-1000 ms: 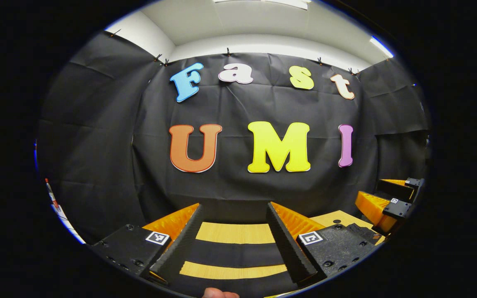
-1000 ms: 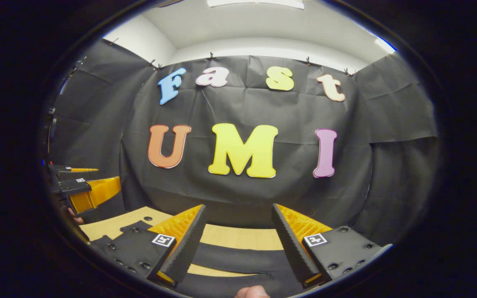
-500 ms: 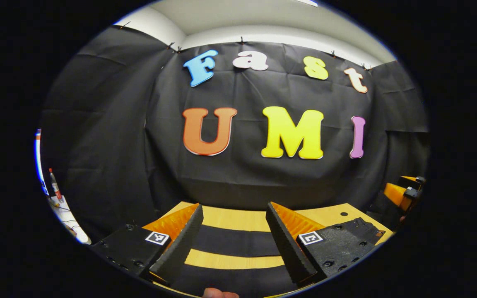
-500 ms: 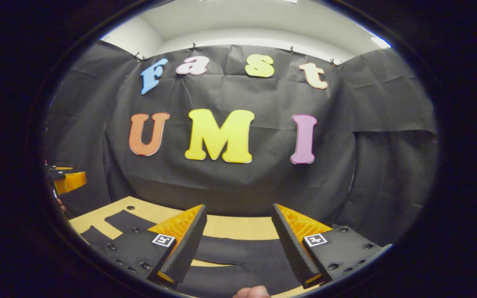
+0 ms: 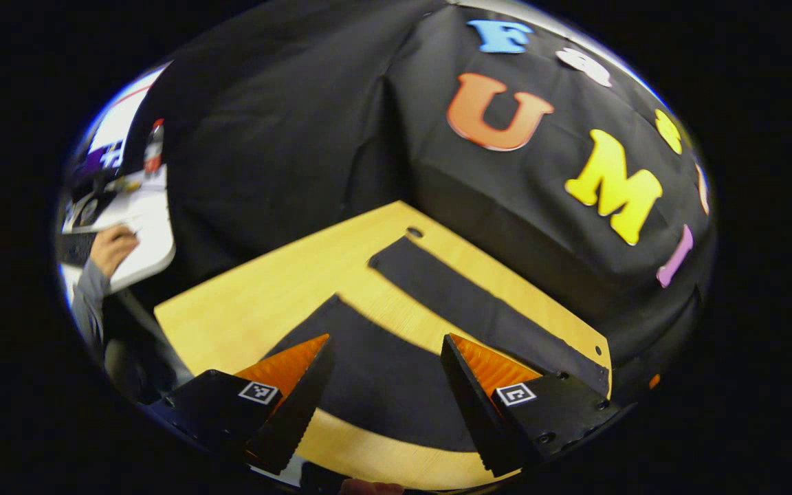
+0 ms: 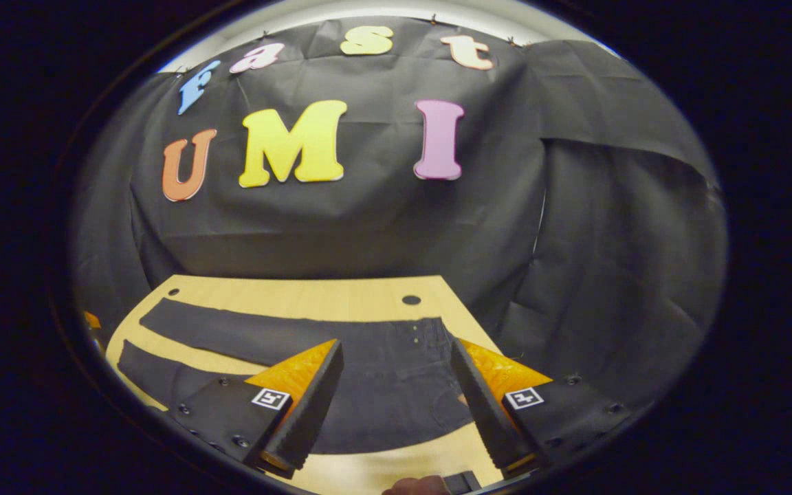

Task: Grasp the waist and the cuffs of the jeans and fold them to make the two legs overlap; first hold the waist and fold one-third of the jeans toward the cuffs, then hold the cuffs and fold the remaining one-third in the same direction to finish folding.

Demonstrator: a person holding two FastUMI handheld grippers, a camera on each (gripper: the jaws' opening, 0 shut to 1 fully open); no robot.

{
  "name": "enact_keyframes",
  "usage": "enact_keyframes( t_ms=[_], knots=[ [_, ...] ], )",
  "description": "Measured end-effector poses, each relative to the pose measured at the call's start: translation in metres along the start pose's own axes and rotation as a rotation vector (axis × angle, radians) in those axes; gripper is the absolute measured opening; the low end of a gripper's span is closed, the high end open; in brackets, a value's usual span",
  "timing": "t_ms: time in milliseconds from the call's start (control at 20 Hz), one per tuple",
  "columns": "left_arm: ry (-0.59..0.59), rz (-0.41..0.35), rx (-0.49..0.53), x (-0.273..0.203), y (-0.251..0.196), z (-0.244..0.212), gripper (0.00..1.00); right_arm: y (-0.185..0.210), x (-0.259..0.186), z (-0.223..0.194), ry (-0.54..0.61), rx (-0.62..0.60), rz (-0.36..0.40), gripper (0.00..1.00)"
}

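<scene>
One pair of dark jeans [image 6: 368, 375] lies flat and unfolded on a light wooden table [image 6: 300, 292], its long axis running across the tabletop in the right gripper view: the waist sits at the right, near a round hole in the table, and the two legs stretch away to the left, splayed with a wedge of bare wood between them. The right gripper [image 6: 396, 399] hangs above the waist end with its jaws spread wide and nothing between them; a fingertip of the holding hand [image 6: 415, 487] shows at the bottom edge. In the left gripper view the same two legs run diagonally over the table [image 5: 245, 302], the far leg's cuff [image 5: 386, 256] lying just beside another round hole at the table's far edge. The left gripper [image 5: 386, 402] is poised over the nearer leg [image 5: 375, 378], jaws likewise apart and empty. Each gripper carries two small square black-and-white markers; none bears readable writing. At the far left of that view, a person's hand [image 5: 113, 247] in a grey sleeve rests at a white desk [image 5: 152, 230].
</scene>
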State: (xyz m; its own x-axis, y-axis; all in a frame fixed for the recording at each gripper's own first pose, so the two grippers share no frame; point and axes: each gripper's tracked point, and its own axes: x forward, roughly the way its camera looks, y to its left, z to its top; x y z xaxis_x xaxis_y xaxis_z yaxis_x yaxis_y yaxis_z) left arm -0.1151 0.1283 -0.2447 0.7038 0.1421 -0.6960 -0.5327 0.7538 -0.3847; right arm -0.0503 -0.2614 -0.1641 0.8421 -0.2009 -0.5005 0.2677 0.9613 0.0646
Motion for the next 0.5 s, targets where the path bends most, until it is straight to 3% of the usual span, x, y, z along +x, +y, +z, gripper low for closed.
enact_keyframes(
  t_ms=[250, 400, 500],
  knots=[
    [0.222, 0.026, -0.476, 0.006, 0.027, -0.053, 0.99, -0.020, 0.015, -0.066, 0.223, 0.282, 0.030, 1.00],
    [0.257, 0.034, -0.652, 0.013, 0.030, -0.056, 0.99, -0.024, 0.020, -0.094, 0.310, 0.387, 0.028, 0.99],
    [0.262, 0.043, -0.704, 0.018, 0.030, -0.053, 1.00, -0.030, 0.022, -0.106, 0.338, 0.432, 0.017, 0.94]
  ],
)
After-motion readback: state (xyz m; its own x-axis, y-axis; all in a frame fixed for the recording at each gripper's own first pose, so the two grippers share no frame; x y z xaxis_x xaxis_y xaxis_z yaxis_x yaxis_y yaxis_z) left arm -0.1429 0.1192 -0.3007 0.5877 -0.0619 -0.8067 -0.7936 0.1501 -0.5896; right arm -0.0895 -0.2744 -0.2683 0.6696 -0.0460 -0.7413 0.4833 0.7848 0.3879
